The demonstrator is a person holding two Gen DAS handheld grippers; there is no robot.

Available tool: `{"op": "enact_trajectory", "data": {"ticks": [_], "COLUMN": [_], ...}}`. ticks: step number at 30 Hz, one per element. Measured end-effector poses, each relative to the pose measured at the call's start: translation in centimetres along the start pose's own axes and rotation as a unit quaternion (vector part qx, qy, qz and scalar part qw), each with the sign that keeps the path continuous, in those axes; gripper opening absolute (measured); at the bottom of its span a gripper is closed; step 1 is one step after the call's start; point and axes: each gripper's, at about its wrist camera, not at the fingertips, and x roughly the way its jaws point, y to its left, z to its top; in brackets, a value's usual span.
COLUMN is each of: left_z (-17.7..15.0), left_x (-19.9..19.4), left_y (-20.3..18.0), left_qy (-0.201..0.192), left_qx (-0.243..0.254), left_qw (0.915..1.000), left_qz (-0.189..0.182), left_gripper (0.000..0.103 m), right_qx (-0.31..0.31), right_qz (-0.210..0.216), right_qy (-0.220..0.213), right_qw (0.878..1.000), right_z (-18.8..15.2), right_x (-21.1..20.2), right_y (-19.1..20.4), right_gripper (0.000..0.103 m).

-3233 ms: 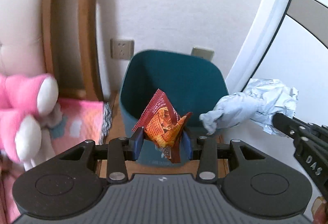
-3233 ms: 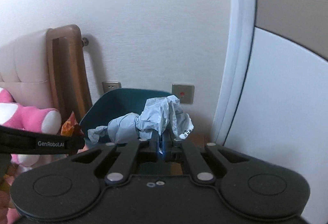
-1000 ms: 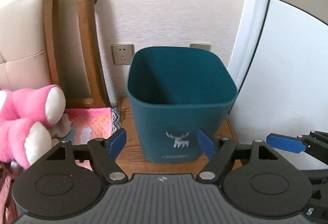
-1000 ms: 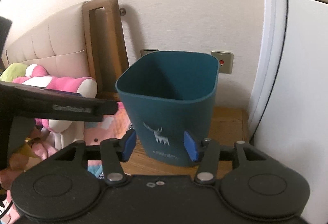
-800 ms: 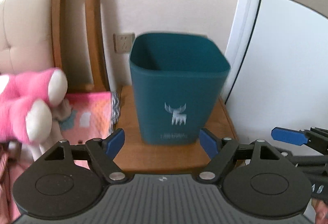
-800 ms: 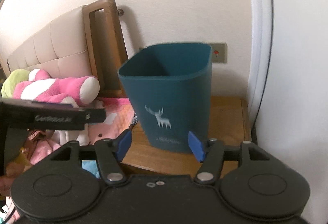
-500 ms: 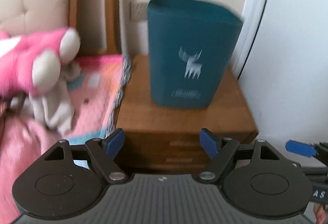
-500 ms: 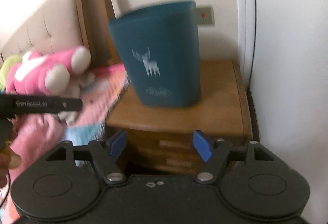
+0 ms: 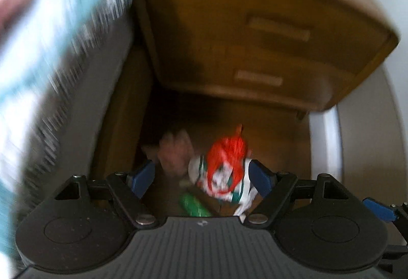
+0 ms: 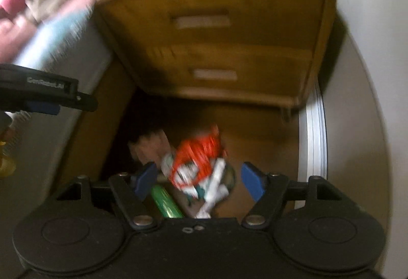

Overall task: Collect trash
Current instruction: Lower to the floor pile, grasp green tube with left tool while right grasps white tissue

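The left gripper (image 9: 201, 175) points steeply down at the floor with its blue pads (image 9: 258, 178) spread wide and nothing pressed between them; the right gripper (image 10: 199, 180) looks down the same way, its jaws having just been opening, and they too stand apart and empty. Framed between both pairs of fingers, but lying on the wooden floor (image 10: 257, 131) below them, is a small heap of trash: a crumpled red, white and green wrapper (image 9: 224, 169) with printing too blurred to read, a green tube-like piece (image 10: 165, 203) just beside it, and a pale pinkish scrap (image 9: 173, 151) to its left. Behind the heap stands a wooden nightstand (image 9: 255, 23) with two drawers. To the left hangs the edge of a bed cover in pink and light blue (image 9: 51, 36). In the right wrist view the left gripper's side shows white lettering (image 10: 48, 81), smeared but seeming to begin "GenRobot". Both views are motion-blurred.
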Motion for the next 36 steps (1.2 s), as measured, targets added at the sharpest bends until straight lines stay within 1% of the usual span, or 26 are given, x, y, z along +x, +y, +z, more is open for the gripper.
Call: {"op": "enact_trajectory", "data": {"ticks": [3, 8, 14, 17, 19, 21, 26, 27, 29, 33, 34, 36], "left_z": [-2.6, -6.0, -9.5, -11.3, -12.3, -13.0, -14.5, -14.7, -15.1, -15.7, -15.7, -15.7], "left_x": [4.6, 11.5, 19.8, 24.1, 26.3, 28.0, 31.2, 31.6, 32.1, 33.0, 33.2, 33.6], "left_y": [0.2, 0.8, 0.7, 1.0, 1.1, 1.2, 1.3, 1.3, 1.4, 1.1, 1.1, 1.3], "left_qy": [0.029, 0.072, 0.117, 0.144, 0.157, 0.166, 0.171, 0.171, 0.164, 0.165, 0.166, 0.168], "left_qx": [-0.007, -0.024, -0.034, -0.046, -0.052, -0.054, -0.047, -0.046, -0.049, -0.04, -0.04, -0.046], "left_qw": [0.9995, 0.9971, 0.9926, 0.9885, 0.9862, 0.9847, 0.9841, 0.9842, 0.9852, 0.9855, 0.9853, 0.9845], "left_qz": [0.002, 0.003, 0.005, -0.003, 0.002, 0.006, 0.008, 0.009, -0.001, -0.007, -0.01, -0.018], "left_gripper": [0.08, 0.08, 0.08, 0.08, 0.08, 0.08, 0.08, 0.081, 0.081, 0.081, 0.081, 0.08], "right_qx": [0.017, 0.025, -0.004, -0.021, -0.034, -0.046, -0.068, -0.072, -0.078, -0.083, -0.085, -0.089], "right_qz": [-0.004, -0.01, -0.003, -0.002, 0.0, 0.004, 0.015, 0.016, 0.015, 0.012, 0.01, 0.006], "right_qy": [0.027, 0.064, 0.103, 0.121, 0.128, 0.131, 0.14, 0.14, 0.139, 0.135, 0.133, 0.131], "right_qw": [0.999, 0.998, 0.995, 0.992, 0.991, 0.99, 0.988, 0.987, 0.987, 0.987, 0.987, 0.987], "right_z": [-3.1, -7.9, -11.1, -12.8, -13.6, -14.4, -16.0, -16.2, -16.6, -17.0, -17.0, -17.1], "right_x": [4.0, 9.7, 16.9, 20.5, 22.2, 23.8, 27.0, 27.7, 28.7, 30.0, 30.3, 30.6], "right_y": [-1.0, -2.1, -2.0, -1.9, -1.8, -1.6, -1.5, -1.5, -1.3, -1.0, -0.9, -0.7], "right_gripper": [0.072, 0.072, 0.072, 0.071, 0.071, 0.071, 0.071, 0.071, 0.07, 0.069, 0.067, 0.048]}}
